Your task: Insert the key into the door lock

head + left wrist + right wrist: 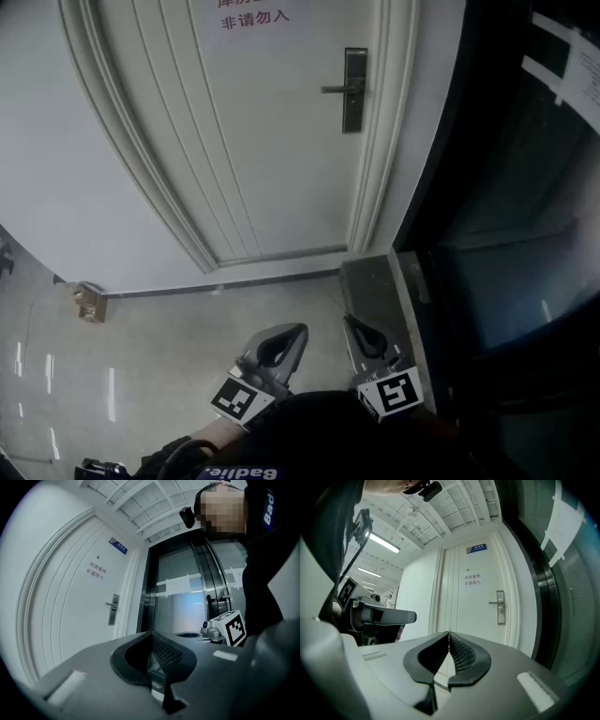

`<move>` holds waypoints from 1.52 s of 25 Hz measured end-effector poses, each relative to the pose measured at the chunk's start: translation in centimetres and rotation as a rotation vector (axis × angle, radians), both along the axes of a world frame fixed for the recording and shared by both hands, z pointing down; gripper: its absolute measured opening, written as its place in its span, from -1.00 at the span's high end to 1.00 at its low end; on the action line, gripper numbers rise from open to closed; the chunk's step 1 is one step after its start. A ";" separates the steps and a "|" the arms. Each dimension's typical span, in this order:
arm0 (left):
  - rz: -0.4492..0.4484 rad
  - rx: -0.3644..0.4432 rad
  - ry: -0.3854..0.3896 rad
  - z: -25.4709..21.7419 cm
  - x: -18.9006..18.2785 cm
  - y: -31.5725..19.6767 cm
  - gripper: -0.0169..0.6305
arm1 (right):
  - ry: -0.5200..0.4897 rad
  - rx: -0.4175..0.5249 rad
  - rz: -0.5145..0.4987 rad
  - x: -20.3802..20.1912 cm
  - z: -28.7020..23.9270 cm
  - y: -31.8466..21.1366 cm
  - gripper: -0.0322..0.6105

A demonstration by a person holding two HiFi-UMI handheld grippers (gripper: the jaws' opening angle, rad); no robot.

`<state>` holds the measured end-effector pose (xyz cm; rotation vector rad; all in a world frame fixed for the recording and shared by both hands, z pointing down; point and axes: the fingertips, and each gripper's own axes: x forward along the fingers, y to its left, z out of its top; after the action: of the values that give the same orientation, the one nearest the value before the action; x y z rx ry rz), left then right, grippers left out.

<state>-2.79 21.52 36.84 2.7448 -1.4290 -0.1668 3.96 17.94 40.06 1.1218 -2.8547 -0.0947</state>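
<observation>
Head view looks down at two grippers held low, side by side, above the pale floor [178, 337]. The left gripper [296, 330] has its jaws pressed together. The right gripper [350, 322] is squeezed closed too. Farther off stands the white door [272, 159]. The door lock [354, 105], a dark plate with a handle [336, 89], sits near the door's right edge, well apart from both grippers.

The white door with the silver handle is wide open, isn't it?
Not quite. The white door is closed, sitting flush in its frame, not wide open. It does have a silver handle. The head view shows this.
</observation>
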 end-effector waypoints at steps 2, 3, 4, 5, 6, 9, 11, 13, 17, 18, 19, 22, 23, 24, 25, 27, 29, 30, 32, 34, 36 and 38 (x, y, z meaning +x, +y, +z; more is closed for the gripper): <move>0.000 0.002 -0.001 0.0 -0.1 0.0 0.91 | -0.001 0.009 -0.004 -0.1 -0.1 0.0 0.87; 0.000 0.003 -0.001 0.0 -0.1 0.0 0.91 | 0.000 0.009 -0.005 -0.2 -0.1 0.0 0.87; -0.001 0.003 -0.001 0.1 -0.2 0.1 0.91 | 0.003 0.007 -0.006 -0.3 0.0 0.1 0.87; -0.002 0.002 -0.001 0.1 -0.2 0.1 0.91 | 0.004 0.006 -0.009 -0.3 0.0 0.1 0.87; -0.003 0.002 -0.001 0.1 -0.2 0.1 0.91 | 0.004 0.008 -0.011 -0.3 -0.1 0.1 0.87; -0.006 0.000 0.000 0.0 -0.1 0.0 0.91 | -0.009 -0.007 -0.015 -0.2 -0.1 0.0 0.87; -0.007 -0.005 0.001 0.0 -0.1 -0.2 0.91 | -0.019 -0.006 -0.021 -0.2 -0.3 -0.2 0.86; -0.011 -0.010 0.004 0.0 -0.1 -0.3 0.91 | -0.026 -0.005 -0.024 -0.3 -0.4 -0.2 0.87; -0.021 -0.016 0.006 -0.2 0.0 -0.6 0.91 | -0.021 -0.016 -0.032 -0.2 -0.7 -0.5 0.86; -0.023 -0.016 0.006 -0.4 0.1 -0.8 0.91 | -0.021 -0.017 -0.033 -0.1 -0.9 -0.7 0.87; -0.024 -0.018 0.006 -0.5 0.2 -1.0 0.91 | -0.022 -0.019 -0.033 0.0 -1.1 -0.9 0.87; -0.030 -0.027 0.005 -0.8 0.7 -1.7 0.91 | -0.027 -0.029 -0.030 0.7 -1.4 -1.8 0.87; -0.032 -0.029 0.004 -0.7 1.1 -1.8 0.91 | -0.028 -0.027 -0.031 1.2 -1.4 -1.9 0.87; -0.036 -0.029 0.003 -0.5 1.7 -1.8 0.91 | -0.031 -0.023 -0.034 1.8 -1.2 -2.0 0.87; -0.040 -0.028 0.001 -0.2 2.4 -1.8 0.91 | -0.033 -0.020 -0.038 2.5 -0.9 -2.0 0.87; -0.049 -0.023 -0.003 0.3 3.7 -1.8 0.91 | -0.039 -0.016 -0.047 3.7 -0.4 -2.1 0.87; -0.057 -0.021 -0.009 0.4 4.7 -2.2 0.91 | -0.044 -0.019 -0.055 4.6 -0.1 -2.5 0.86; -0.062 -0.023 -0.010 0.4 5.1 -2.5 0.91 | -0.046 -0.021 -0.059 5.0 -0.1 -2.7 0.87; -0.075 -0.028 -0.012 0.5 5.8 -3.0 0.91 | -0.048 -0.025 -0.070 5.7 0.0 -3.3 0.87; -0.088 -0.030 -0.012 0.5 6.5 -3.6 0.91 | -0.050 -0.029 -0.080 6.5 0.2 -3.8 0.86; -0.103 -0.031 -0.014 0.5 7.1 -4.0 0.91 | -0.050 -0.034 -0.090 7.3 0.3 -4.3 0.87; -0.116 -0.031 -0.017 0.6 7.8 -4.5 0.91 | -0.049 -0.036 -0.100 8.0 0.5 -4.7 0.87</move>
<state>4.97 17.05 37.45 2.6465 -1.5818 -0.1245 11.99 13.23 40.53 0.9886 -2.9430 -0.0213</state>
